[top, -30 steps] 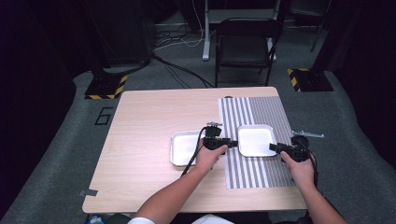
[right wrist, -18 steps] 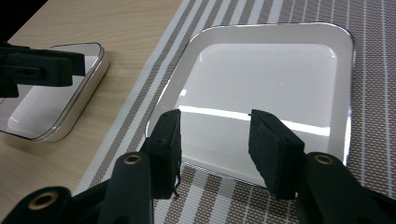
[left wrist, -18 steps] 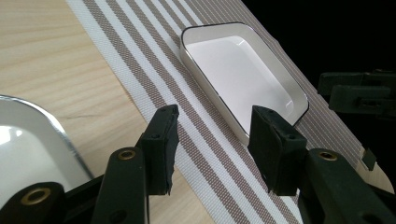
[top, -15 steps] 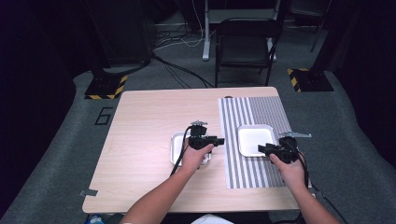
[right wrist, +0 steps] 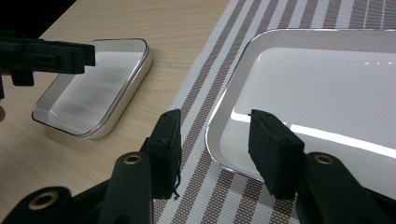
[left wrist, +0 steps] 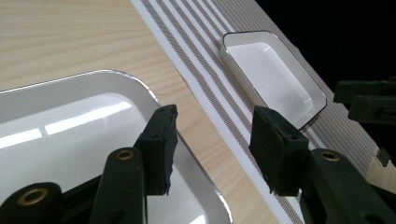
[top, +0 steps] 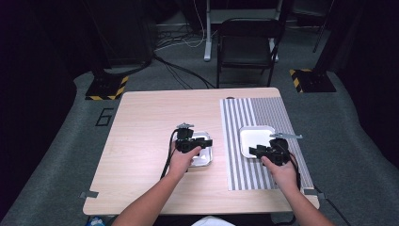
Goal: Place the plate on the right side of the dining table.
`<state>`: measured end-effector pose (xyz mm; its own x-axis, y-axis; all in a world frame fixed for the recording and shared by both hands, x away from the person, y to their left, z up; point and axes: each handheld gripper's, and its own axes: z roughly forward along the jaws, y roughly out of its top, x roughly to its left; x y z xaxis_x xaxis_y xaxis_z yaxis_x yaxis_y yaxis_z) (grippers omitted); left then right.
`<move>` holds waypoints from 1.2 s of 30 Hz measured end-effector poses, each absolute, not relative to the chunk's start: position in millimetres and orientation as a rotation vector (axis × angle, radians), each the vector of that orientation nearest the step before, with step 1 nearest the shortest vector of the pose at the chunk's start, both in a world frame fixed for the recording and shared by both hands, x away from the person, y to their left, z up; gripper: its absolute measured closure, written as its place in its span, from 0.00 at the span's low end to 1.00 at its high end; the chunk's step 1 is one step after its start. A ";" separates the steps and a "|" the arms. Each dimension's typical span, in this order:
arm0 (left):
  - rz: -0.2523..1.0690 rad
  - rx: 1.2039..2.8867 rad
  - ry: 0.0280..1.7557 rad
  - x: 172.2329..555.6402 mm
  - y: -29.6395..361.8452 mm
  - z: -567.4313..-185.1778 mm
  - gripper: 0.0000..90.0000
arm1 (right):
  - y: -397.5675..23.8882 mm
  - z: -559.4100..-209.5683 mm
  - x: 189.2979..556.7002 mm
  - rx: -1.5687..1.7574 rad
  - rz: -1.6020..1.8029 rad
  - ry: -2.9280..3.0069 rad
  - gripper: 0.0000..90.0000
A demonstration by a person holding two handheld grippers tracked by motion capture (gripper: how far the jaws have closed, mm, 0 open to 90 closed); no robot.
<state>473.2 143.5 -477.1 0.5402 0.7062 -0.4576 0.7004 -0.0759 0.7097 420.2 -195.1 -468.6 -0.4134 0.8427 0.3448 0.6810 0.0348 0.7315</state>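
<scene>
a: what did we see on the table (top: 141,141)?

b: we saw two white trays. the left tray (top: 203,153) sat on the bare wood, just beside the striped mat (top: 263,117); the right tray (top: 254,136) lay on the mat itself, near its front half.

a: and the left gripper (top: 207,142)?

b: we found it above the left tray, held in the left hand (top: 181,160). in the left gripper view its jaws stood apart, released, straddling that tray's corner rim (left wrist: 154,100), with nothing pinched between them.

a: the right gripper (top: 254,150)?

b: we saw it at the near left edge of the right tray, in the right hand (top: 277,169). in the right gripper view its jaws were spread too, one over the mat and one over the tray's rim (right wrist: 219,116), and we could not tell whether either pad touched it.

a: anything behind?

b: we noted a dark chair (top: 247,47) past the far edge.
</scene>
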 end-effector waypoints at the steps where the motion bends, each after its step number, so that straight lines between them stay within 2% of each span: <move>1: 0.007 1.788 1.169 473.2 143.5 -477.1 0.56 | -195.1 -468.6 420.2 1.587 1.321 2.120 0.60; 36: 0.137 1.754 1.274 451.9 238.0 -484.6 0.54 | -133.9 -476.4 414.1 1.438 1.343 2.293 0.60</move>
